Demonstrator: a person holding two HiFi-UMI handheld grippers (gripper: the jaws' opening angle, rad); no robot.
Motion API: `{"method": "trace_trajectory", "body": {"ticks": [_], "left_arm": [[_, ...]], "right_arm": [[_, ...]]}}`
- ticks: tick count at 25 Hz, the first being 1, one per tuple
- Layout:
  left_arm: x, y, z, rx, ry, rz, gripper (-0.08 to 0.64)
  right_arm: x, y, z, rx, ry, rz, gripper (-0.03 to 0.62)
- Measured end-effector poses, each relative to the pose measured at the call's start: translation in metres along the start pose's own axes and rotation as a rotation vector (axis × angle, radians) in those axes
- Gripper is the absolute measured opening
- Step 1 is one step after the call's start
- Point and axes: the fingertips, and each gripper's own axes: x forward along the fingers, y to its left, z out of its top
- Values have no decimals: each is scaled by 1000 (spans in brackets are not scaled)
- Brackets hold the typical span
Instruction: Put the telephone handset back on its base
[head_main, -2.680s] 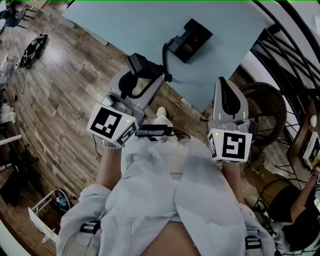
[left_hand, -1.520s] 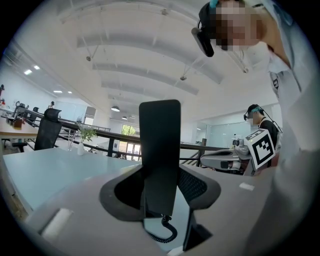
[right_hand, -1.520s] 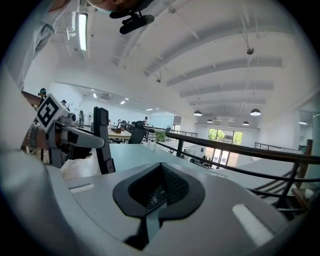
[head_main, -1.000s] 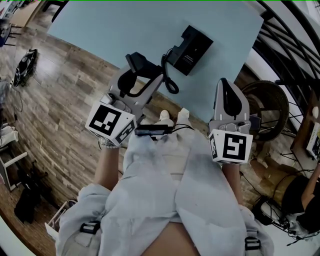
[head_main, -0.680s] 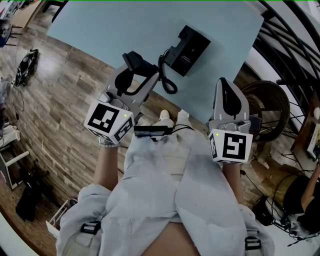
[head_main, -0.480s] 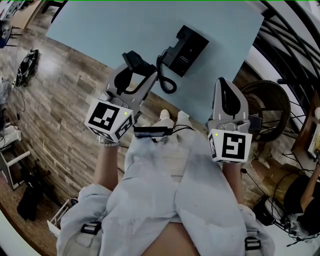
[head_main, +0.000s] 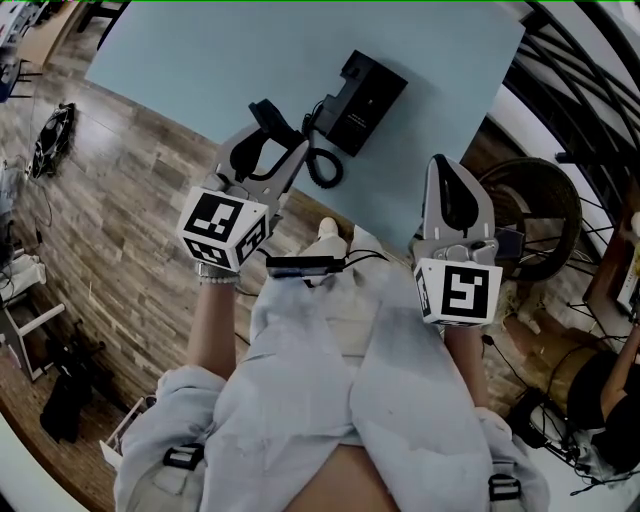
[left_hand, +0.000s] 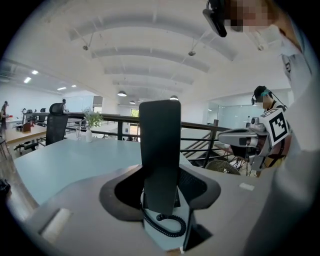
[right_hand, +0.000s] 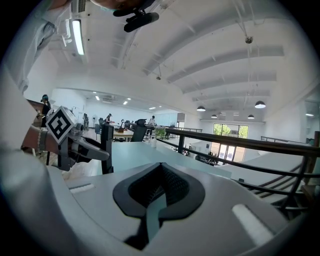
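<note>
The black telephone base (head_main: 360, 88) lies on the light blue table (head_main: 200, 60), near its front right part. My left gripper (head_main: 262, 140) is shut on the black handset (head_main: 268, 120), held just left of the base over the table's edge. In the left gripper view the handset (left_hand: 160, 155) stands upright between the jaws, with the coiled cord (left_hand: 165, 225) looped below it. The cord (head_main: 322, 162) runs from handset to base. My right gripper (head_main: 447, 170) hovers off the table's front right edge, shut with nothing in it (right_hand: 159, 172).
A round wicker chair (head_main: 545, 215) and a black railing (head_main: 580, 90) stand to the right. Wooden floor (head_main: 110, 220) lies to the left with gear on it. A small plant in a vase (left_hand: 90, 125) sits at the table's far end. A person (head_main: 600, 400) is at the lower right.
My left gripper has carried the handset forward and right, from off the table's edge to just beside the base, and the cord has bunched into a loop. The right gripper has stayed put.
</note>
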Motion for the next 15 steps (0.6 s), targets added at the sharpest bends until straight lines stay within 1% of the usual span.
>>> {"method": "trace_trajectory", "body": {"ticks": [6, 10, 15], "left_arm": [[18, 7, -14, -6, 58, 15, 209], [31, 14, -21, -36, 79, 30, 209], [44, 22, -28, -52, 110, 43, 209]], "right_arm": [[3, -6, -5, 6, 7, 8, 6], [6, -11, -9, 11, 16, 10, 6], [8, -15, -11, 17, 19, 15, 6]]}}
